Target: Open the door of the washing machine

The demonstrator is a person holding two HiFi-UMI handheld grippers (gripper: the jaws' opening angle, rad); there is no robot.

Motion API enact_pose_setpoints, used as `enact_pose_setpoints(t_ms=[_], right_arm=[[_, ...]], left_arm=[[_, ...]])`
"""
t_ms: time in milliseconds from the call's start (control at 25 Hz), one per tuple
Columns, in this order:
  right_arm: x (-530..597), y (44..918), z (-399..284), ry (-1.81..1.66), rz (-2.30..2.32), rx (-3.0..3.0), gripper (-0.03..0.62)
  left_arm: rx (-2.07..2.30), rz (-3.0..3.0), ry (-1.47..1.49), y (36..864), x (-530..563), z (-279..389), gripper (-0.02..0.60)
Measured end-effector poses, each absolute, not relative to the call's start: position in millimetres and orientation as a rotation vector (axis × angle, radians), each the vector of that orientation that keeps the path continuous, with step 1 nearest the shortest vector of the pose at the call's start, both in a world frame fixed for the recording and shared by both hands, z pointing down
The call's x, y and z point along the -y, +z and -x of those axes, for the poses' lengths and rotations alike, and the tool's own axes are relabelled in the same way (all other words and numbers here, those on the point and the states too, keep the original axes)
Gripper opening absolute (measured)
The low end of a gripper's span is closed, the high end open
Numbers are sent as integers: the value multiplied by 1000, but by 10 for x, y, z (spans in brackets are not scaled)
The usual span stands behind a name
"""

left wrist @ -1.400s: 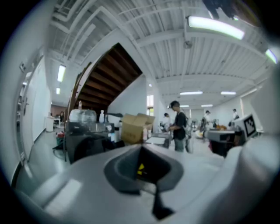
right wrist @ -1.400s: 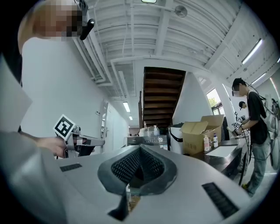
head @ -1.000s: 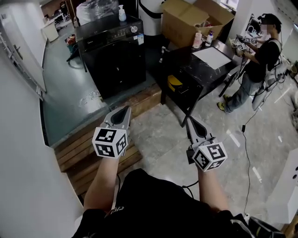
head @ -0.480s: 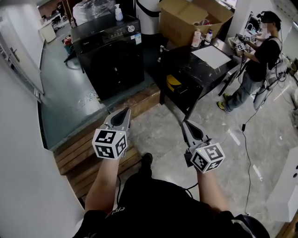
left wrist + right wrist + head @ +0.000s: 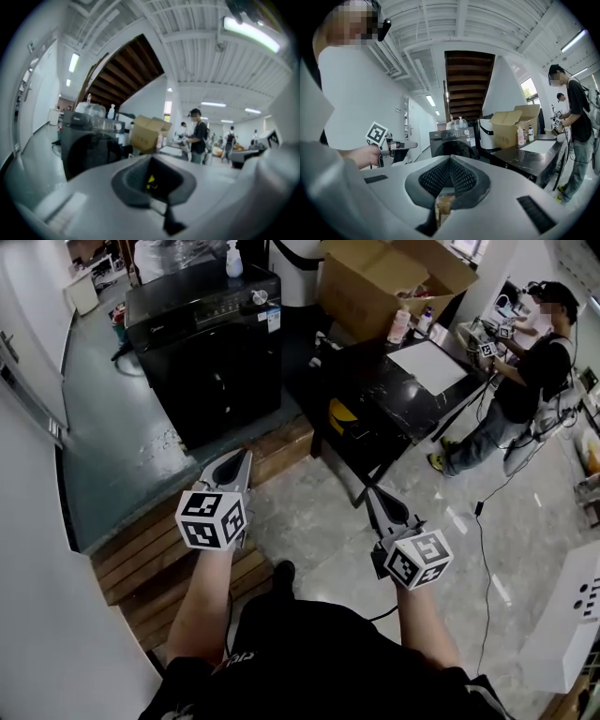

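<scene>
Left tongs [image 5: 242, 461] and right tongs [image 5: 368, 493] are both pressed together, empty. The washing machine [image 5: 214, 343] sits upper left, well apart, door seemingly closed. I could stumble on the wooden step [image 5: 141, 554] between us, or jab its front with closed tips.

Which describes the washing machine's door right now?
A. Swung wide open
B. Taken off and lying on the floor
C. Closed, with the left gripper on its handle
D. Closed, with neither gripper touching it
D: the door sits closed in the front of the washing machine, while the left gripper and right gripper, both shut, are well short of it.
</scene>
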State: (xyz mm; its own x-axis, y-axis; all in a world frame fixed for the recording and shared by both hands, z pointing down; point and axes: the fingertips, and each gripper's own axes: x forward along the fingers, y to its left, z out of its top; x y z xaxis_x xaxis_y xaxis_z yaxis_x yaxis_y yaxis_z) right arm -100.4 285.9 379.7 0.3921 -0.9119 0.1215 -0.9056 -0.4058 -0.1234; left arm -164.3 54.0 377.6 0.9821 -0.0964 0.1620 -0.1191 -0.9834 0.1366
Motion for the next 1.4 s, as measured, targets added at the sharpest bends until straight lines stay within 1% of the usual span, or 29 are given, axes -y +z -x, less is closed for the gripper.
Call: enact_pose_setpoints(t_ms=[480, 680, 880, 1160, 1400], right_arm=[[-2175, 3700, 278, -266, 2599, -1631, -5], [-1796, 3692, 182, -245, 2598, -1669, -5], [-1537, 3622, 80, -216, 2595, -1745, -5], [-1296, 3671, -412, -234, 2558, -1753, -5], [-929, 3787, -934, -276, 2466, -1826, -5]], left_arm=[[59, -3014, 250, 3646, 59, 805, 9], [-6, -3042, 263, 3661, 192, 627, 9], [22, -3022, 253, 3705, 364, 531, 9], [80, -3016, 290, 3795, 612, 249, 9], [178, -3019, 303, 3763, 908, -188, 9]])
